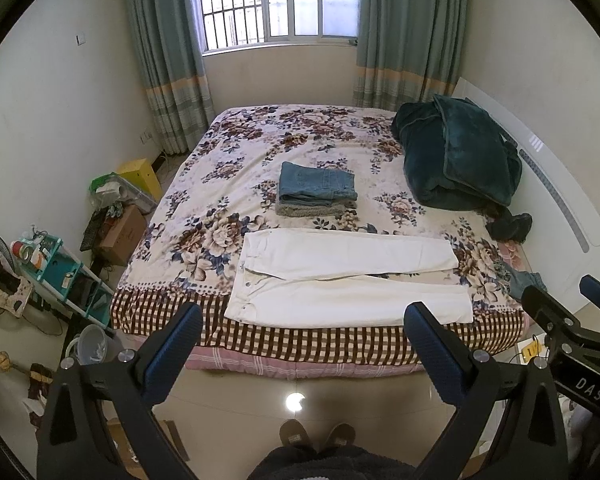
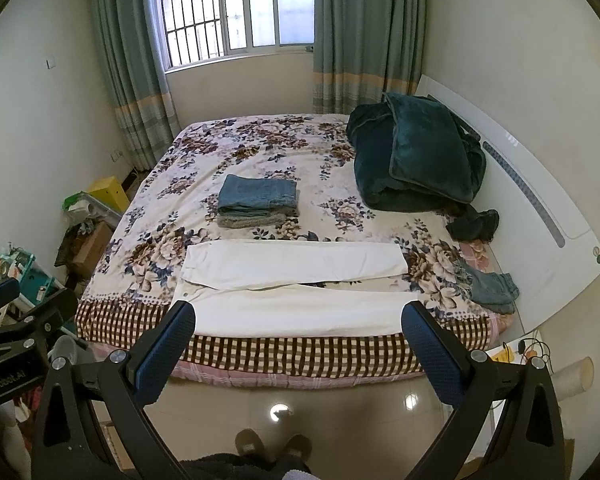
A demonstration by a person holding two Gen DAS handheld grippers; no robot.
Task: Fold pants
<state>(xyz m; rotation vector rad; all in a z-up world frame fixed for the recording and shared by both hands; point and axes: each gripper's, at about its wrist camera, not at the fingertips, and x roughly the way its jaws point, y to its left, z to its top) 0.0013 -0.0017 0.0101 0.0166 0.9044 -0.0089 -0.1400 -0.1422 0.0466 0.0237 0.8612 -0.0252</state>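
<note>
White pants [image 1: 348,276] lie flat along the near edge of the bed [image 1: 260,136], waist to the left, legs side by side to the right. They also show in the right wrist view [image 2: 292,280]. My left gripper [image 1: 302,316] is open and empty, held in the air short of the bed. My right gripper [image 2: 298,316] is open and empty too, at about the same distance. The right gripper also shows at the right edge of the left wrist view [image 1: 560,312].
A stack of folded jeans [image 1: 318,190] sits mid-bed. A dark green blanket [image 1: 456,156] is heaped at the right by a white headboard [image 1: 560,184]. Dark clothes [image 1: 510,226] and jeans [image 2: 492,286] lie at the bed's right. Shelves and boxes [image 1: 60,268] crowd the left floor.
</note>
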